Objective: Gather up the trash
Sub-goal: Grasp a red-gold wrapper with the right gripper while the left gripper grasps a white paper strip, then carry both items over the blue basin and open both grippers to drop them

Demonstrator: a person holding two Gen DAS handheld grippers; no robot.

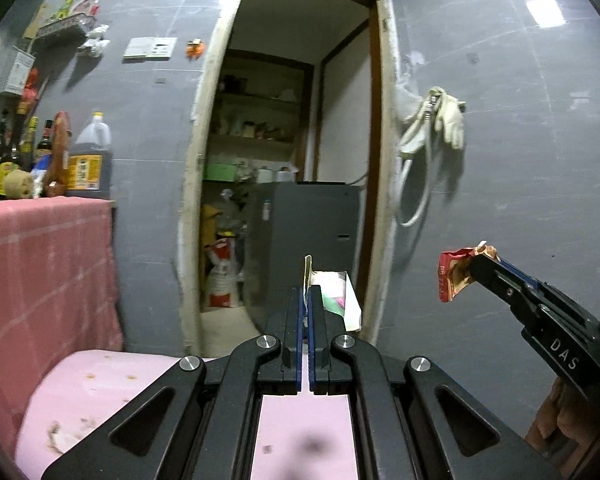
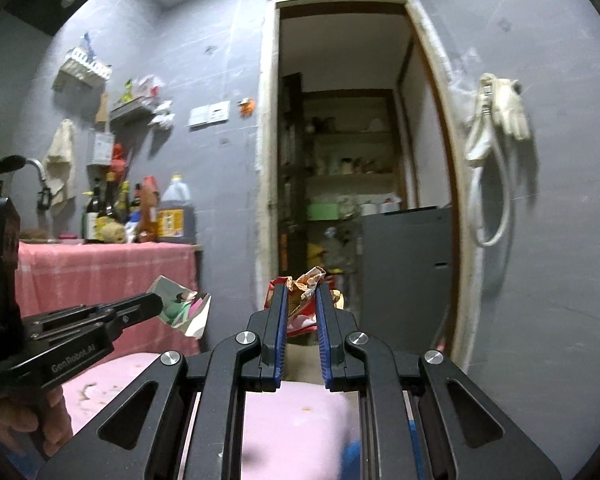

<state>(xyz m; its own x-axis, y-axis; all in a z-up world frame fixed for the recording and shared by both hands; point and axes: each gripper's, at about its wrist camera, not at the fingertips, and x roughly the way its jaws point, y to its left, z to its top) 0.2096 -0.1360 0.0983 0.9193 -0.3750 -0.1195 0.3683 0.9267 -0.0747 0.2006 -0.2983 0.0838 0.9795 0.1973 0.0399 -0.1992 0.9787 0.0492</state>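
My left gripper (image 1: 305,290) is shut on a flat white paper wrapper (image 1: 340,296) with green and pink print, held up in the air; it also shows in the right wrist view (image 2: 184,306) at the left gripper's tip (image 2: 158,304). My right gripper (image 2: 302,292) is shut on a crumpled red and brown snack wrapper (image 2: 304,300), also held in the air. In the left wrist view the right gripper (image 1: 476,262) comes in from the right with the red wrapper (image 1: 452,276) at its tip.
A pink surface (image 1: 100,384) lies below both grippers. A table with a pink checked cloth (image 1: 40,260) holds bottles and an oil jug (image 1: 90,156) at left. An open doorway (image 1: 292,160) ahead shows shelves and a grey cabinet (image 1: 312,232). Gloves and a hose (image 1: 436,124) hang on the grey wall.
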